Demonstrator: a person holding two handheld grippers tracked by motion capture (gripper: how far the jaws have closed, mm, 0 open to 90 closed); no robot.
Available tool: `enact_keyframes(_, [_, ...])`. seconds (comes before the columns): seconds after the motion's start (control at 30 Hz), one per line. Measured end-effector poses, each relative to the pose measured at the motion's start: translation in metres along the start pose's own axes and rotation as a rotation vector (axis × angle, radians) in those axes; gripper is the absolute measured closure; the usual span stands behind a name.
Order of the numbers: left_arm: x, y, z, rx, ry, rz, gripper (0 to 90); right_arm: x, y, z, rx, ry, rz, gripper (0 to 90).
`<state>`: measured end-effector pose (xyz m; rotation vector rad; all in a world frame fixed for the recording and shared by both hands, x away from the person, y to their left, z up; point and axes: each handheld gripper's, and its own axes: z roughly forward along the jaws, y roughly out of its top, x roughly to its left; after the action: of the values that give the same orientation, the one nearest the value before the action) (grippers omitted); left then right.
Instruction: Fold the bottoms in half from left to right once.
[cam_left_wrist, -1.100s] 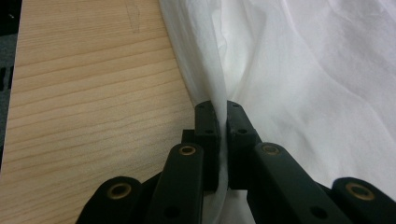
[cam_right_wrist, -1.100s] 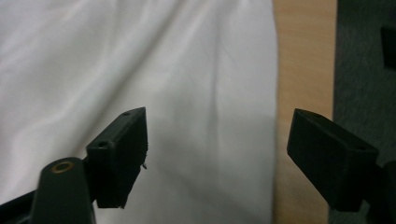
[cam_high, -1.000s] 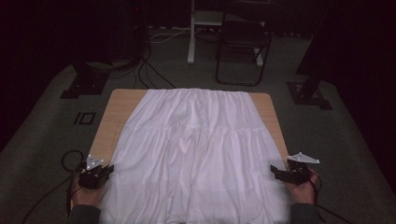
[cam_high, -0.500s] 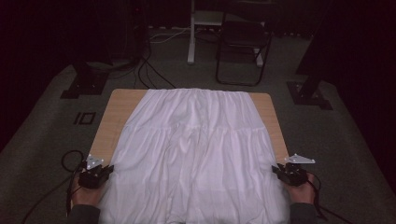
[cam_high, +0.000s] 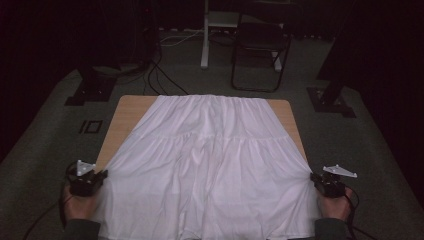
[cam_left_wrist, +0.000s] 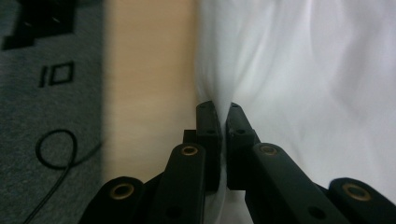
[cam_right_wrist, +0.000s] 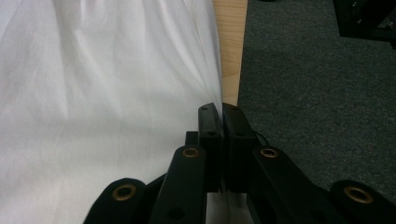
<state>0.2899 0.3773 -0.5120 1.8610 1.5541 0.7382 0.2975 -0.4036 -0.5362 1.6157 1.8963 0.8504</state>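
Two grippers clamp the near corners of a white skirt that lies spread over a wooden bench, its gathered waistband at the far edge and its hem hanging over the near edge. From the high view, the left gripper sits at the skirt's near left edge and the right gripper at its near right edge, each held in a hand that comes in from the bottom, and the cloth is drawn into tight folds that fan from both grips.

That view also takes in the dark carpet, a black folding chair beyond the bench, cables on the floor and a grey three-cornered plate on top of each gripper. Seen from the left gripper's own camera, the black jaws stand almost together with a pinch of white cloth between them, bare wood to their left and a loop of black cable on the carpet. A floor mark there looks like the figures "10", though it may be only tape. The right gripper view has its jaws pressed together on the skirt's edge, just where the cloth meets the bench's right rim. These jaws have just been closing onto the fabric.

Both forearms lie low and level, pointing forward.
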Motion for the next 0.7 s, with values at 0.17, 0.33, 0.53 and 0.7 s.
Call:
enact_keyframes(0.17, [0.042, 0.009, -0.003, 0.001, 0.116, -0.08, 87.8, 0.0, 0.001, -0.003, -0.016, 0.009, -0.002, 87.2])
enact_keyframes(0.33, [0.076, 0.012, -0.01, -0.006, 0.285, -0.182, 87.9, 0.001, 0.0, -0.003, -0.022, 0.024, -0.005, 87.1])
enact_keyframes(0.53, [0.079, 0.019, -0.023, -0.025, 0.398, -0.196, 87.9, 0.006, 0.002, -0.003, -0.025, 0.064, -0.028, 86.8])
enact_keyframes(0.7, [0.051, 0.027, -0.039, -0.085, 0.315, -0.144, 87.7, 0.01, 0.003, -0.002, -0.02, 0.079, -0.048, 83.8])
